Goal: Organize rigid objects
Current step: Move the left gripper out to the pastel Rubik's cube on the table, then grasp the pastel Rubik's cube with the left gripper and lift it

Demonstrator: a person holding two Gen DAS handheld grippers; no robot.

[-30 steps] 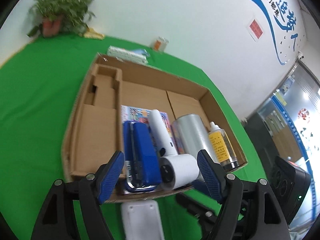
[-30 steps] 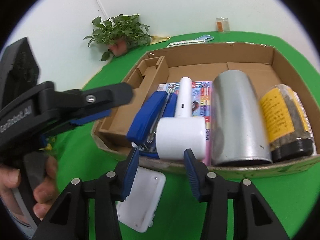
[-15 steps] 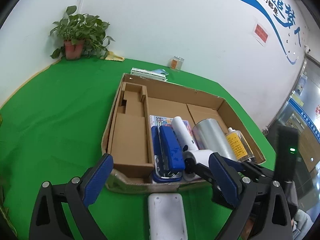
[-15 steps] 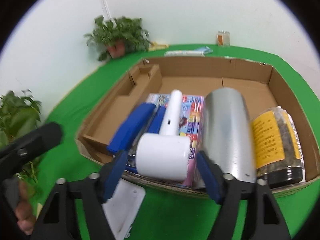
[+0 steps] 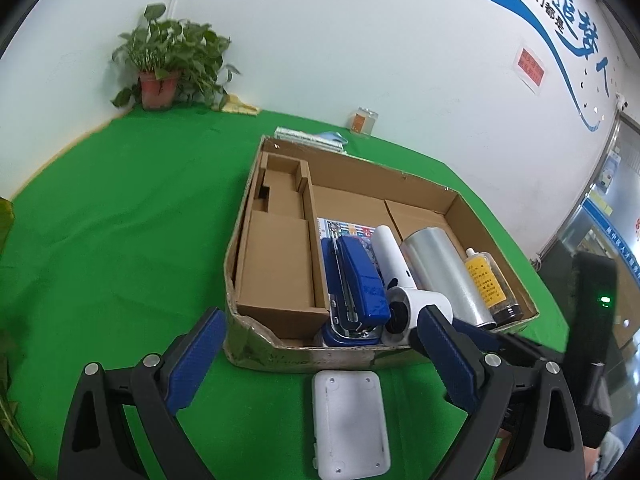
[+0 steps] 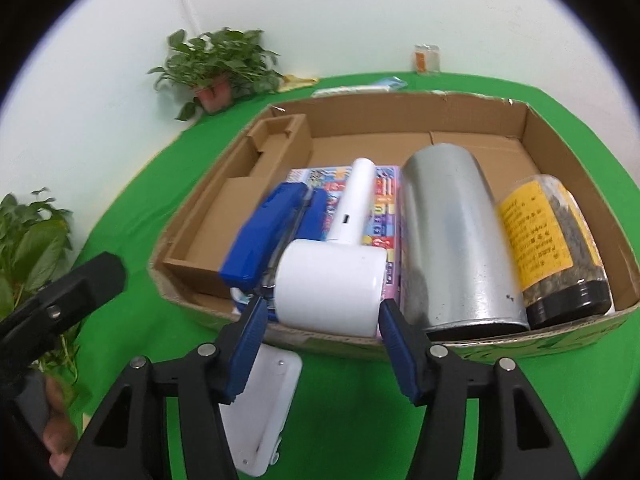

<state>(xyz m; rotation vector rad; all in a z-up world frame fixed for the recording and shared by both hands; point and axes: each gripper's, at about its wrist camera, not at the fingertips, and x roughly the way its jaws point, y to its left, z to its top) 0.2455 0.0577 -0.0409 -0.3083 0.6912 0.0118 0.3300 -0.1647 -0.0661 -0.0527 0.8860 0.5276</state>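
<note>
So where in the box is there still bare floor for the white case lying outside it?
Bare room: the back of the cardboard box, behind the silver cylinder and the bottle, up to the rear wall. The left cardboard insert is also bare. The front is crowded: blue stapler, white handheld device, cylinder and bottle lie side by side.

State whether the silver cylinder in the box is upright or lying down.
Lying down: the silver cylinder rests on its side on the cardboard box floor.
</note>
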